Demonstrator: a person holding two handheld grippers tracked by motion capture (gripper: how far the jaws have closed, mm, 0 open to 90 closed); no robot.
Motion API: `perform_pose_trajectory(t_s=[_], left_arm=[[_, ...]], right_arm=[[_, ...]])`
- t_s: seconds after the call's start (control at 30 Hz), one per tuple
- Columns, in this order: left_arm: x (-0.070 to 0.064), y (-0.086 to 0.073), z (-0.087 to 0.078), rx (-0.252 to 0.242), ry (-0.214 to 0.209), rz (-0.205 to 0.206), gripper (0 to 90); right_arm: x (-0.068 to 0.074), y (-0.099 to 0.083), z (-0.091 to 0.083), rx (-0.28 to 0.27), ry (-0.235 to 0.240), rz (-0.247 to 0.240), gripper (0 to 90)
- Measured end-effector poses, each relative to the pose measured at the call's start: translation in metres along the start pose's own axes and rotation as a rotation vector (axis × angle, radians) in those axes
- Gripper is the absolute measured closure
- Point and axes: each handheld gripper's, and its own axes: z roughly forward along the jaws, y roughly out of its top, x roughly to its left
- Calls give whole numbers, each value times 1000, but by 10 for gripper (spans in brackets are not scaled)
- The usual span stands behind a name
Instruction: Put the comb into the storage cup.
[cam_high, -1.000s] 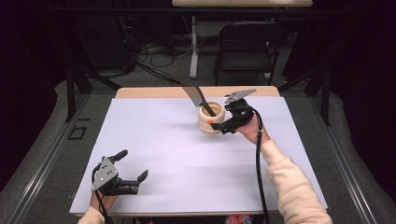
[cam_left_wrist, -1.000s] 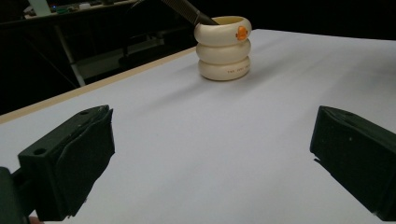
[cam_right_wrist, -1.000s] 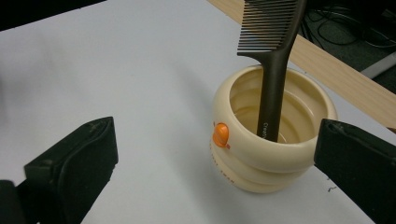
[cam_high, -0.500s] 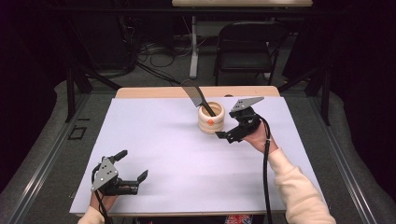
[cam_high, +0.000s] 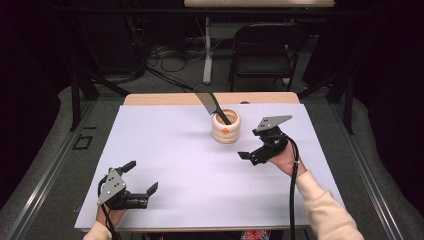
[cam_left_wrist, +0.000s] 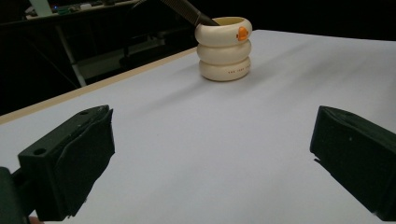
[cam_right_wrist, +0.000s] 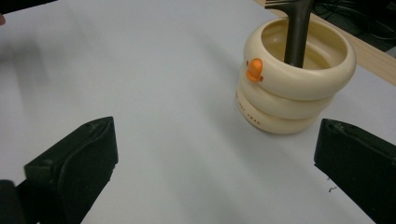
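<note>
Dark room; folding chair (cam_high: 263, 55) behind white table (cam_high: 165, 150), cables (cam_high: 160, 55) on grey floor (cam_high: 45, 165)

1. A cream ringed ceramic holder (cam_high: 226, 127), built like three stacked rings with a small orange beak-like knob (cam_right_wrist: 254, 69) on its top ring, stands upright a little above the centre of the high view, on the white table sheet (cam_high: 165, 150).
2. A dark grey plastic spatula (cam_high: 212, 105) stands handle-down inside it, its flat blade leaning toward the upper left.

Holder (cam_high: 226, 127) stood on the table (cam_high: 165, 150) near its far edge, right of centre; spatula (cam_high: 212, 104) stood in it, leaning left. Right gripper (cam_high: 248, 155) near right edge, left gripper (cam_high: 142, 176) at near-left corner.
</note>
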Motion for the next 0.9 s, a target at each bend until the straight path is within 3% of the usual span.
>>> perform_pose_trajectory(t_s=[0.47, 0.9], left_arm=[[0, 0, 0, 0, 1, -2, 0], [0, 0, 1, 0, 0, -1, 0]], right_arm=[[15, -20, -9, 7, -4, -11, 0], [25, -42, -23, -8, -40, -8, 0]])
